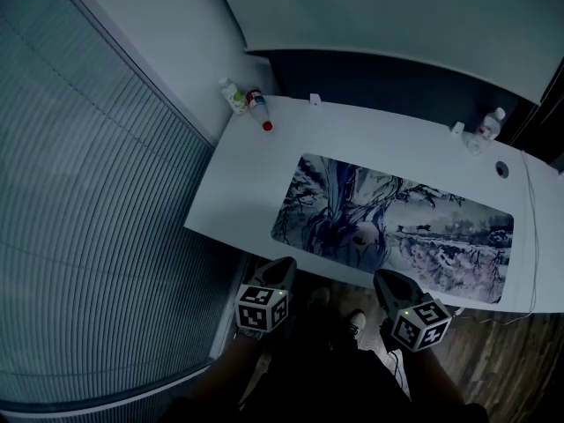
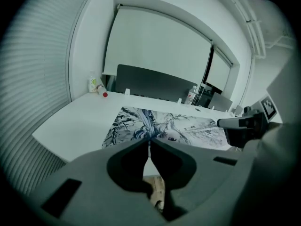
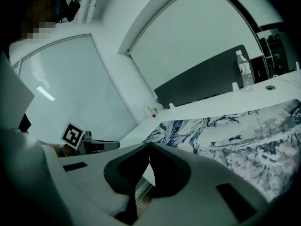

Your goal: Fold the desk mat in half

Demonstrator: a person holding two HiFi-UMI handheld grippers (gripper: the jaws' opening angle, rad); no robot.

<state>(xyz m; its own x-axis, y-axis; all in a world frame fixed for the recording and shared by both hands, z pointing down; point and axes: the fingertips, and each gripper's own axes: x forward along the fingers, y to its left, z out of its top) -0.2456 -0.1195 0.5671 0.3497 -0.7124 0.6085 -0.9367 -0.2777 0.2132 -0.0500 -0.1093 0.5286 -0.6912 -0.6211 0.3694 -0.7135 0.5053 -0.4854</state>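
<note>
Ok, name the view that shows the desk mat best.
Head view: the desk mat lies flat on the desk, nearly its whole outline visible. The left gripper view shows it foreshortened, far end blocked; the right gripper view cuts it off at the frame's right edge.

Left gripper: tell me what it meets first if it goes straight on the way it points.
Probably the desk mat near its near edge: the left gripper, jaws shut and empty, aims there. Depth is unclear, so the table edge could come first.

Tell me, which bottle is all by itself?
The clear bottle at the far right of the desk. The other two bottles sit close together at its far left corner.
</note>
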